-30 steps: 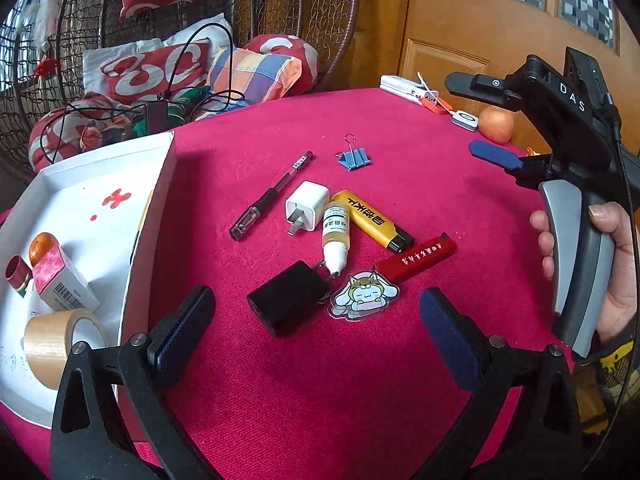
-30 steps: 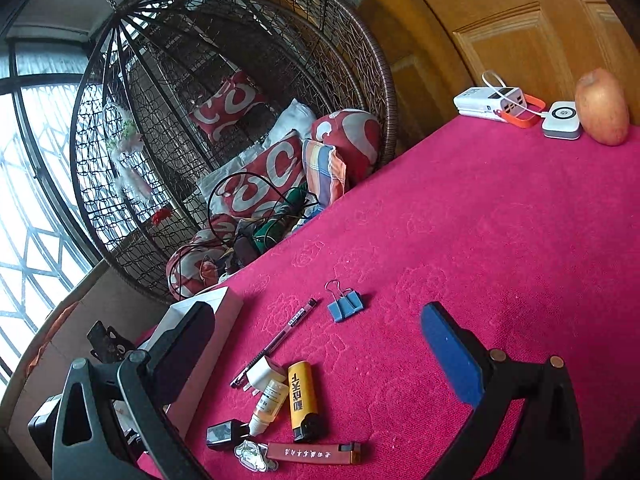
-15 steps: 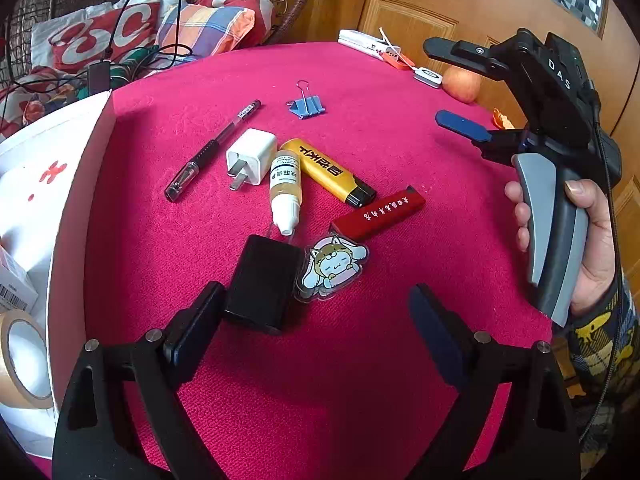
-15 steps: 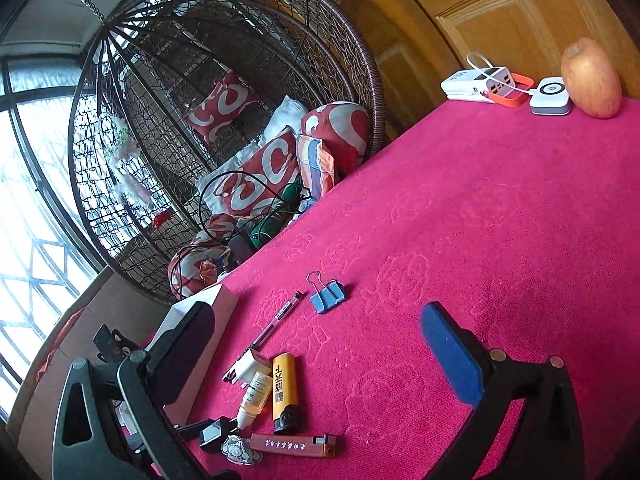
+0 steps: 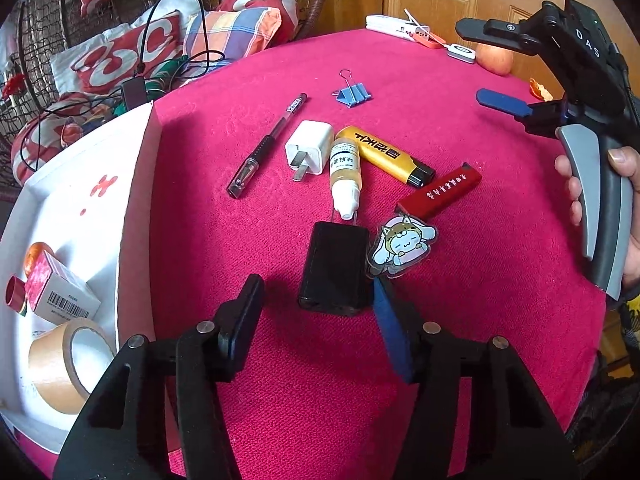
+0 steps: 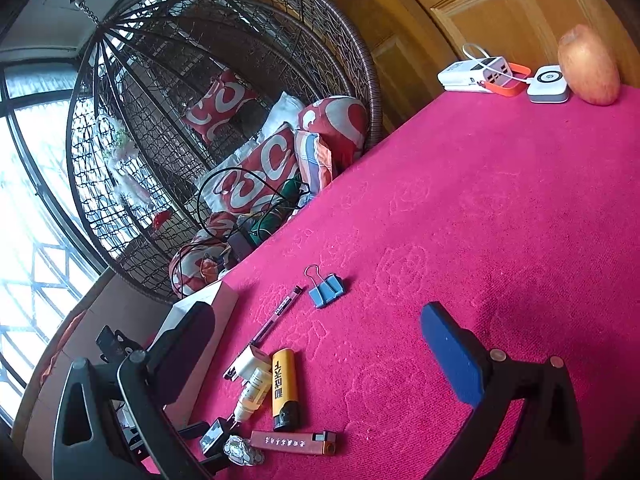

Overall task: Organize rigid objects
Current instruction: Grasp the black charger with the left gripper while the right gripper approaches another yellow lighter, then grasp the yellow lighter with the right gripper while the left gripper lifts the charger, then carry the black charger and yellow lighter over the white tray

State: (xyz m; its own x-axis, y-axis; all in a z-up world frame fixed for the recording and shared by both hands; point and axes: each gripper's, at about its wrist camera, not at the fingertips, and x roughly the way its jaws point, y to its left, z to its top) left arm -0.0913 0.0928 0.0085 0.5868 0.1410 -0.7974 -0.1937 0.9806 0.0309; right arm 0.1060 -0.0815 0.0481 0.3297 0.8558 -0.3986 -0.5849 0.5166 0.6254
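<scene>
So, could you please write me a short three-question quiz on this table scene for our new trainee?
1. True or false: the black charger lies between the fingers of the left gripper.
2. Which item lies farthest from the white box? A) pen B) blue binder clip C) apple
3. Fill in: the roll of ____ lies inside the white box.

Key
1. True; the jaws are closing, and the left pad is still clear of the charger.
2. C.
3. Tape.
</scene>
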